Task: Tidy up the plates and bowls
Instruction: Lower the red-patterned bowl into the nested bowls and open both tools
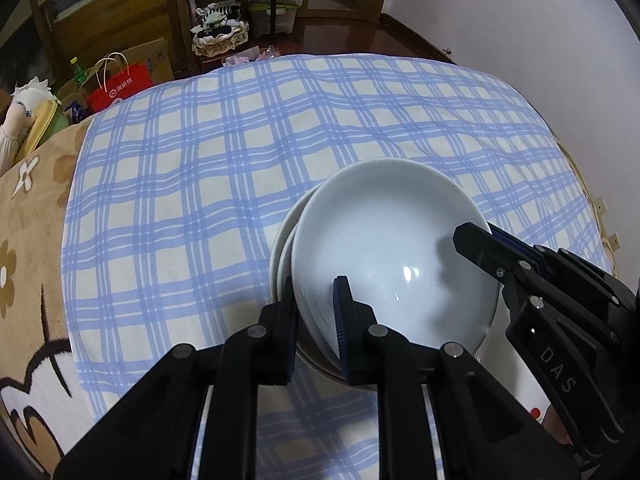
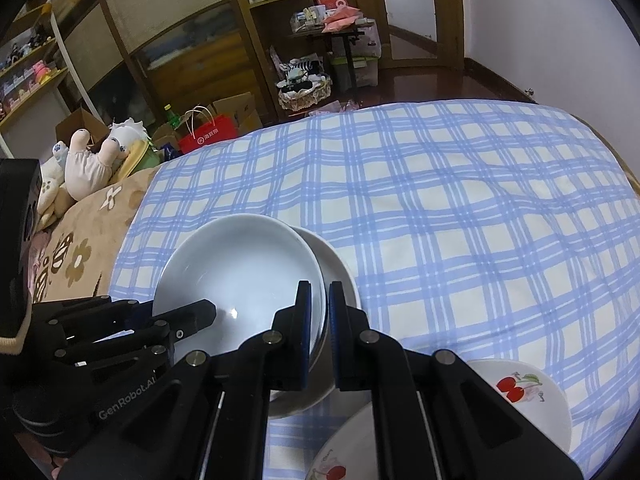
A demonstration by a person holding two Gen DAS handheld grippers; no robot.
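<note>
I have both grippers on the top white bowl of the nested stack on the blue checked cloth. My left gripper straddles its near rim, narrowly parted; my right gripper is pinched on the opposite rim. Seating step, I judge; next, release cleanly. Cherry plates wait nearby.

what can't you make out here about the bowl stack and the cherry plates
- Bowls under the top bowl: count unclear in both views; it covers them.
- Near cherry plate: cut off by the right wrist view's bottom edge and the right gripper.
- Far cherry plate: partly behind that gripper.
</note>
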